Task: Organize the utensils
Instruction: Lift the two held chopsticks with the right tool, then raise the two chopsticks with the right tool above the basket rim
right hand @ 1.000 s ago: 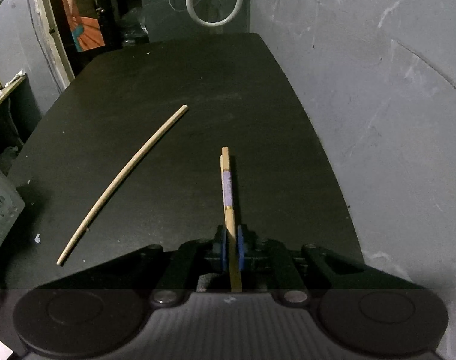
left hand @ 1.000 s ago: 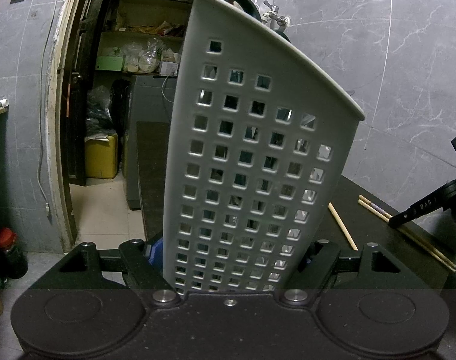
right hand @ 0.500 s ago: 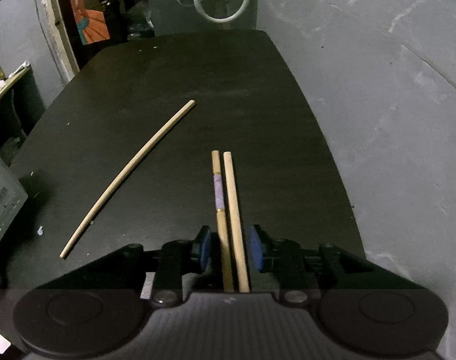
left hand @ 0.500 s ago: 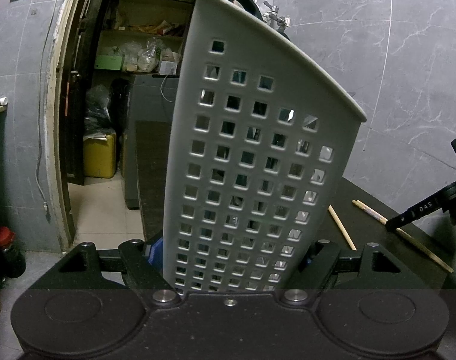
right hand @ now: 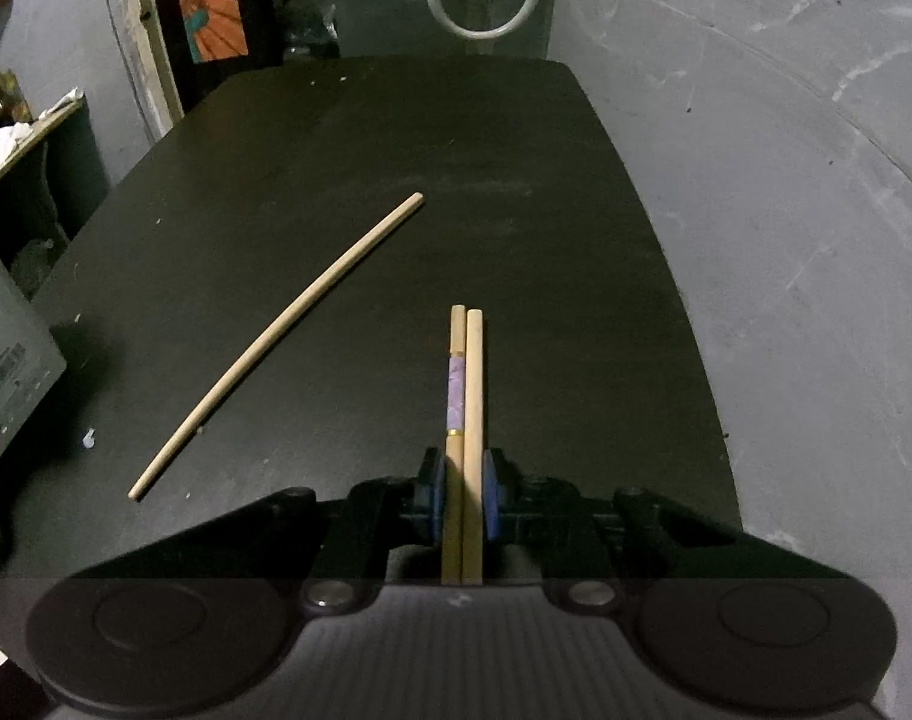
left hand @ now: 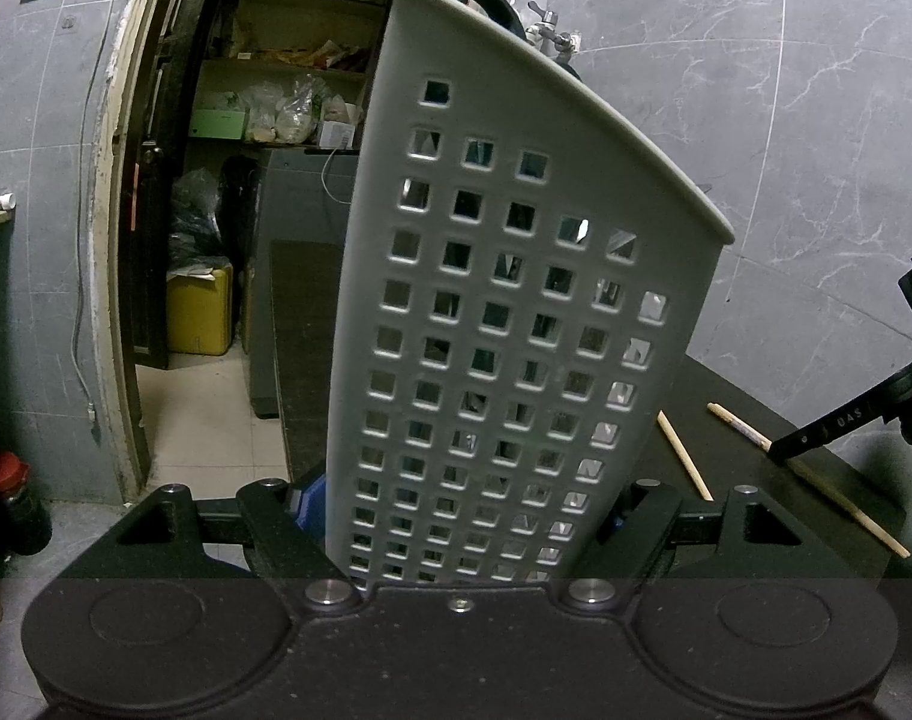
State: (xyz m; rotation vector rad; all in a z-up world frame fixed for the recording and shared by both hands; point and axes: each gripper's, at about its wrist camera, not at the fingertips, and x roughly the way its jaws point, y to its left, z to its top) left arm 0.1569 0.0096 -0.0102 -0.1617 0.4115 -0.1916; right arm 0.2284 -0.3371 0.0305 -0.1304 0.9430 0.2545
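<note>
I judge the step in hand to be the pickup of a chopstick pair. My right gripper point(right hand: 462, 495) has its blue-padded fingers pressed in on the pair point(right hand: 467, 420), which lies side by side between them, low on the black table point(right hand: 396, 138). One stick is plain pale wood; the other carries a purple marbled band with a thin gold ring. Both are thin, straight and smooth, so they may roll against each other if I squeeze unevenly.

My left gripper point(left hand: 462, 516) clamps the holder point(left hand: 516, 312) at its base, fingers spread wide against its sides. It is a tall grey plastic caddy, matte, with a curved rim and a grid of square holes; it stands upright at the table's left end.

A third chopstick point(right hand: 276, 348) lies loose on the table, well apart from the pair.

Next I would need to lift the pair cleanly, tip it upright and bring it over the holder's rim.
</note>
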